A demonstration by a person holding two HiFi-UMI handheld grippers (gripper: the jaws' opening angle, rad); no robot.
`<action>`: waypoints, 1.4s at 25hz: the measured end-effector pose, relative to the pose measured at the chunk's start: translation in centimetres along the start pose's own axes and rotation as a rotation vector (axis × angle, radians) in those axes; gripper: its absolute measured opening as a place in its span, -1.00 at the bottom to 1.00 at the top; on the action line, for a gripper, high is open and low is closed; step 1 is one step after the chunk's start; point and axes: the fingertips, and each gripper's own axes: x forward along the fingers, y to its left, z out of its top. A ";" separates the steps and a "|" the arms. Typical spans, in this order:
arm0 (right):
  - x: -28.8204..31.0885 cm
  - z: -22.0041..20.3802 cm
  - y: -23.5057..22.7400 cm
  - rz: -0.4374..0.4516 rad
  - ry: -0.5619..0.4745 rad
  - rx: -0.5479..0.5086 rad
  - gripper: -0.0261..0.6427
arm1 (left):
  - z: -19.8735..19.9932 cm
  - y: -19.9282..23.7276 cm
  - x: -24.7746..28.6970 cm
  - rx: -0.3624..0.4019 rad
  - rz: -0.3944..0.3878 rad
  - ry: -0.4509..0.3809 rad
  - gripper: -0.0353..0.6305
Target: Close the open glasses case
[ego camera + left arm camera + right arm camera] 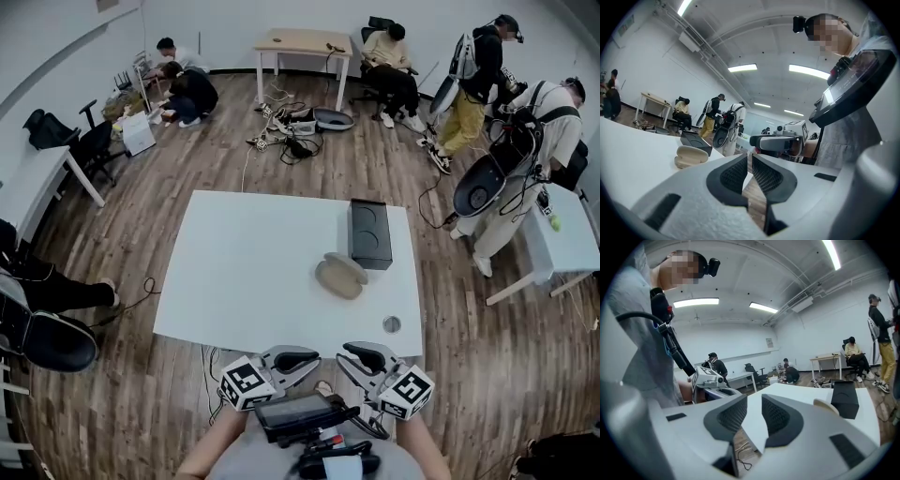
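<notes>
The beige glasses case (339, 276) lies on the white table (253, 272), right of the middle; its lid sits low over the body, and I cannot tell whether a gap remains. The left gripper view shows the case (691, 156) far ahead on the left; in the right gripper view a finger hides most of the case (825, 405). Both grippers hover off the table's near edge, close to the person's body, tips facing each other. My left gripper (314, 367) (750, 161) is shut and empty. My right gripper (345, 367) (753, 406) stands slightly open, nothing between its pads.
A black box (369, 232) (693, 140) (844, 399) stands just behind the case. A small grey round object (391, 324) lies near the table's front right corner. Several people, chairs, tables and floor cables ring the room.
</notes>
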 end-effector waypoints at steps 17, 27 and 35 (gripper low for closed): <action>1.6 -2.0 -5.2 -0.040 0.173 -0.110 -0.35 | -0.5 -0.3 -0.3 -0.019 0.032 0.015 -0.82; 2.7 -3.9 -8.9 -0.082 0.263 -0.176 -0.35 | -1.4 -0.3 0.1 -0.033 0.061 0.026 -0.82; 3.9 -4.7 -11.3 -0.122 0.305 -0.194 -0.35 | -2.0 -0.1 0.3 -0.040 0.076 0.051 -0.82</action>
